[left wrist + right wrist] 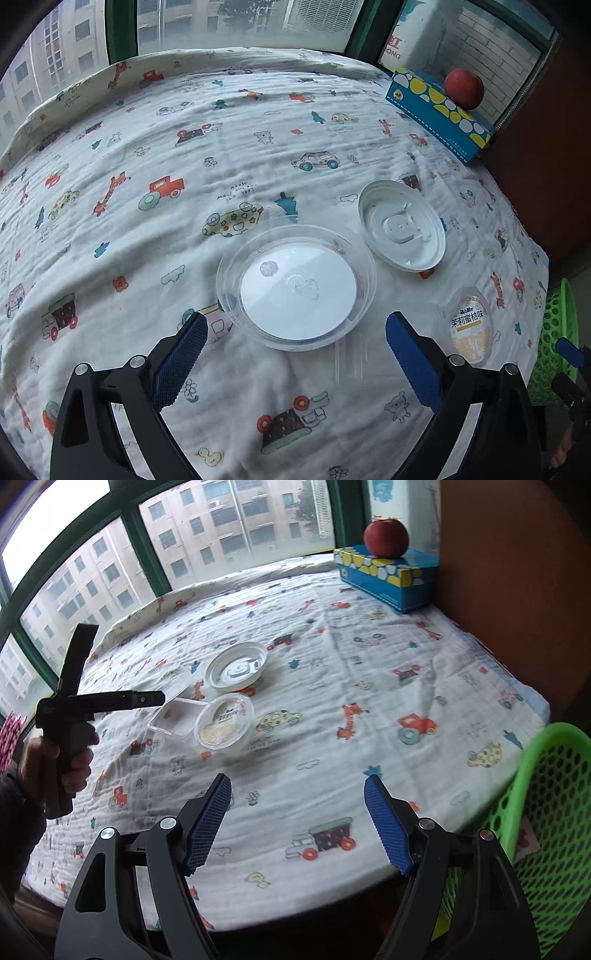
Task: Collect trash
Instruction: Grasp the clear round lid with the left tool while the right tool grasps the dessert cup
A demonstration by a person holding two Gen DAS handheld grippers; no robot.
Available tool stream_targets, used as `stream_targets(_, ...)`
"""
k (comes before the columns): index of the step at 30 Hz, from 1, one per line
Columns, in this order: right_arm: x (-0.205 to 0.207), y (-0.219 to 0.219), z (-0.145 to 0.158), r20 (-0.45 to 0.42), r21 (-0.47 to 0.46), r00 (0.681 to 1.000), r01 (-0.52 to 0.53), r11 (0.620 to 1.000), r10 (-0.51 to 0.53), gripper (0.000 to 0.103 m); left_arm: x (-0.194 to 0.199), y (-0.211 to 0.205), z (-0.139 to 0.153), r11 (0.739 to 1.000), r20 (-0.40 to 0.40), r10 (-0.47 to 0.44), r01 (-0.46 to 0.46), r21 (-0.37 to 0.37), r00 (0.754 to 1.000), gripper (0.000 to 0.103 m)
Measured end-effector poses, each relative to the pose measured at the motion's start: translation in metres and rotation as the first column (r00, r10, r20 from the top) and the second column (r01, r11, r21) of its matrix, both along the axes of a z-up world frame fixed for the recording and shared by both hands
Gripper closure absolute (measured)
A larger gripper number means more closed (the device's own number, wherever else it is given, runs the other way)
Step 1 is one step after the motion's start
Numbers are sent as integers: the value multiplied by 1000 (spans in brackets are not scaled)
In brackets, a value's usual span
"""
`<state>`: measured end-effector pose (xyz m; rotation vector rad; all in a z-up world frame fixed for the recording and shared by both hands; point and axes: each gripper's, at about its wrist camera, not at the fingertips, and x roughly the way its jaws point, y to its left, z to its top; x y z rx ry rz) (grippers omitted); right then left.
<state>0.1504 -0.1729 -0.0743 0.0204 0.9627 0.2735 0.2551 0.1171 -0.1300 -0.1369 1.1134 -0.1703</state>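
Note:
A clear plastic lid (297, 288) with a white disc in it lies on the patterned cloth, just ahead of my open left gripper (295, 339). A white plastic lid (402, 230) lies beyond it to the right, and a labelled cup lid (471, 325) lies right of the right finger. In the right wrist view the white lid (236, 666), the labelled lid (224, 727) and a clear square tray (173, 720) sit left of centre. My right gripper (297, 823) is open and empty over the cloth's near edge. The left gripper's body (74, 705) shows at far left.
A green mesh basket (546, 812) stands at the table's right edge; it also shows in the left wrist view (554, 332). A blue tissue box (388, 576) with a red apple (386, 537) on it sits at the back right by the window.

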Motion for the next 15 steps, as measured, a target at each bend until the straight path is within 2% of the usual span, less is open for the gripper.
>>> stream_targets(3,6,8,-4,-8,-2,1000,-17,1000,17,29,4,2,-4,1000,-10,-4,3,-30,1000,9)
stream_targets(15,26,40,-22,-35,-25,995,-96,995,95,29,21,0,-14,999,-29,-22,21,-39,999,9)
